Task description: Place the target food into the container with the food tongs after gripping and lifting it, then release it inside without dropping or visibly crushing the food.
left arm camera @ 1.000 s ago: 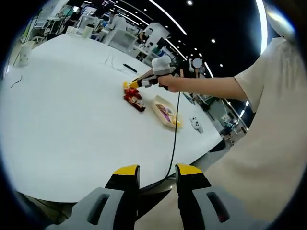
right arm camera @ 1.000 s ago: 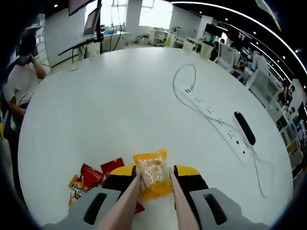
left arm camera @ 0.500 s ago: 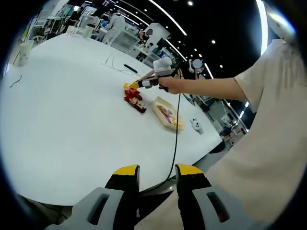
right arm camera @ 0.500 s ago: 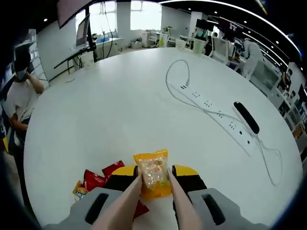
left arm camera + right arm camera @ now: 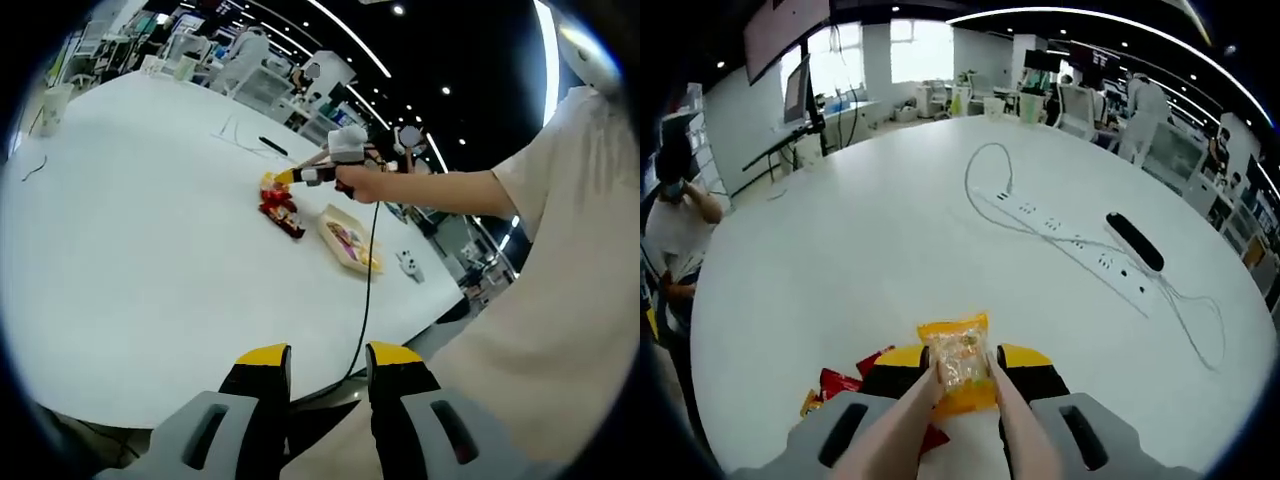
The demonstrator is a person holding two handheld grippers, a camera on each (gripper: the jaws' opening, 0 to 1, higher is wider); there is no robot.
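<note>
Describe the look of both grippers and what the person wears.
The left gripper has grey moulded bodies ending in black fingers with yellow tips. The right gripper is built the same, with pale tongs running along its fingers; seen from the left gripper view it is a whitish handheld unit trailing a dark cable. The person wears a light short-sleeved shirt.

Your right gripper has risen in the left gripper view, drifting slightly right, so the yellow snack packet pinched in the food tongs now hangs above the red packets rather than among them. In the right gripper view, fewer red packets show at lower left, and the power strip has slid toward centre.
</note>
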